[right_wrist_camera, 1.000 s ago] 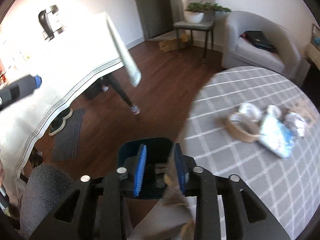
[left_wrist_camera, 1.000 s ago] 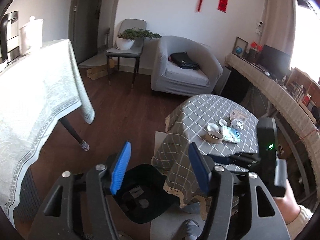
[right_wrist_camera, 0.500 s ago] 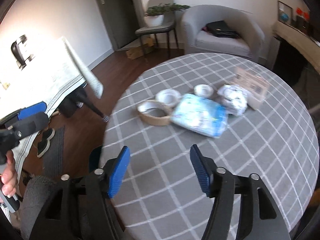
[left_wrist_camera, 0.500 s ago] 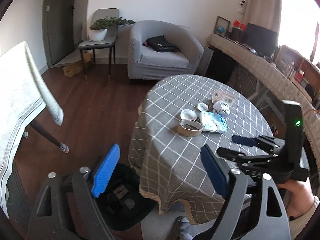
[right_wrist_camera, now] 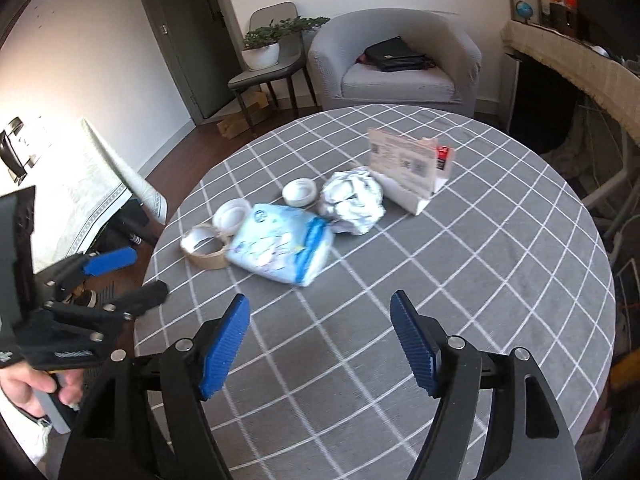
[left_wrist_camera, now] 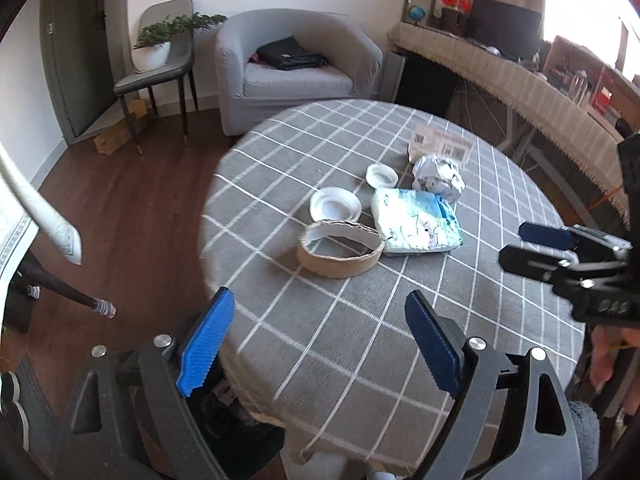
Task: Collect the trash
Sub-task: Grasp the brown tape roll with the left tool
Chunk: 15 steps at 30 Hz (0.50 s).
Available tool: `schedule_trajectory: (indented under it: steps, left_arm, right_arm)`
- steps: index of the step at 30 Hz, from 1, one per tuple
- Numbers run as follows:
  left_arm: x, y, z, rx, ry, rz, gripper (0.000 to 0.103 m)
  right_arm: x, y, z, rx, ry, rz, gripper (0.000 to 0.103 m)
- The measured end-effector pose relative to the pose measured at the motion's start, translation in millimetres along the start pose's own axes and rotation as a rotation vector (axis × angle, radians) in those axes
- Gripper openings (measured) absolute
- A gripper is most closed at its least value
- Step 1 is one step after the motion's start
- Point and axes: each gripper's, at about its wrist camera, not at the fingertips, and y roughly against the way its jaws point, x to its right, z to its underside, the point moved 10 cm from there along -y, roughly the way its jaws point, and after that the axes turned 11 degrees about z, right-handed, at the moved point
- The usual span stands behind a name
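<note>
On the round table with the grey checked cloth (left_wrist_camera: 360, 360) lie a brown tape ring (left_wrist_camera: 340, 254), two white lids (left_wrist_camera: 335, 207), a light blue plastic packet (right_wrist_camera: 280, 248) and a crumpled white wad (right_wrist_camera: 354, 202). My left gripper (left_wrist_camera: 320, 332) hovers over the table's near edge, open, with nothing between its blue pads; it also shows in the right wrist view (right_wrist_camera: 148, 272). My right gripper (right_wrist_camera: 319, 300) hangs over the bare cloth short of the packet, its jaws opening and empty. A black bin (left_wrist_camera: 232, 408) shows below the table edge, partly hidden.
A white card stand (right_wrist_camera: 404, 168) is behind the wad. A grey armchair (left_wrist_camera: 292, 68) with a black bag, and a chair with a potted plant (left_wrist_camera: 156, 48), stand beyond the table. A second cloth-covered table (right_wrist_camera: 80, 192) is on the left across wooden floor.
Both grippers swung from above the black bin to over the round table, toward the trash. Both jaws widened, the right one from nearly shut.
</note>
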Motion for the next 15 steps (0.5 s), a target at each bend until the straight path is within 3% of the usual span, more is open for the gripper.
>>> schedule_trajectory:
  steps: [7,15]
  left_arm:
    - [-0.2,-36.5,-6.3,-0.008,-0.01,0.016,0.089]
    - [-5.2,-49.9,-22.2,0.018,-0.012,0.016,0.088]
  right_arm:
    - [11.6,-5.5,-5.1,-0.001,-0.006,0.004,0.074]
    - [13.1,-11.1,-13.3,0.0,0.008,0.011,0.074]
